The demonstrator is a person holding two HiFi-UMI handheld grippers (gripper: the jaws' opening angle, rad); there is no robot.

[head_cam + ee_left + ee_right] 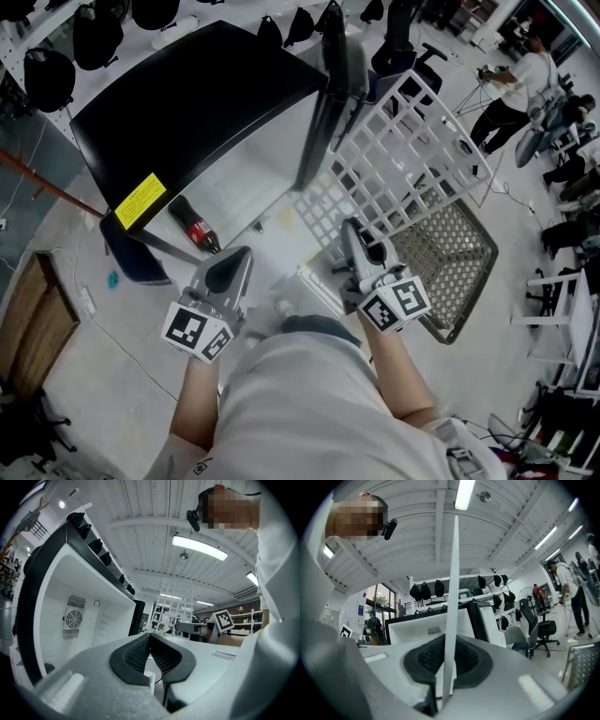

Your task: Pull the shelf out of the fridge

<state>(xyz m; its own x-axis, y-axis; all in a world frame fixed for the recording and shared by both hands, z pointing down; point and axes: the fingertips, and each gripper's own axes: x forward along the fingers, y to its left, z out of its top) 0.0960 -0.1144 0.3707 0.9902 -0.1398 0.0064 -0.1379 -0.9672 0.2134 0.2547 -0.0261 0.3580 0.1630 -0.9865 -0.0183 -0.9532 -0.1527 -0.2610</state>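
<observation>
The black mini fridge (pixel 197 103) stands open, its white inside (pixel 248 183) facing me. The white wire shelf (pixel 403 155) is outside the fridge, tilted up to the right of the open door (pixel 321 112). My right gripper (pixel 354 234) is shut on the shelf's near edge. In the right gripper view the shelf (pixel 451 597) runs edge-on as a thin white bar between the pads of the right gripper (pixel 446 667). My left gripper (pixel 232 262) hangs in front of the fridge, shut and holding nothing. In the left gripper view the left gripper (pixel 150 653) has its pads together, with the fridge interior (pixel 73 618) to its left.
A cola bottle (pixel 194 227) lies at the fridge's front edge beside a yellow sticker (pixel 141 200). A metal mesh basket (pixel 450 262) sits on the floor at the right, under the shelf. A wooden board (pixel 33 319) lies at the left. A person (pixel 511 89) stands at the far right.
</observation>
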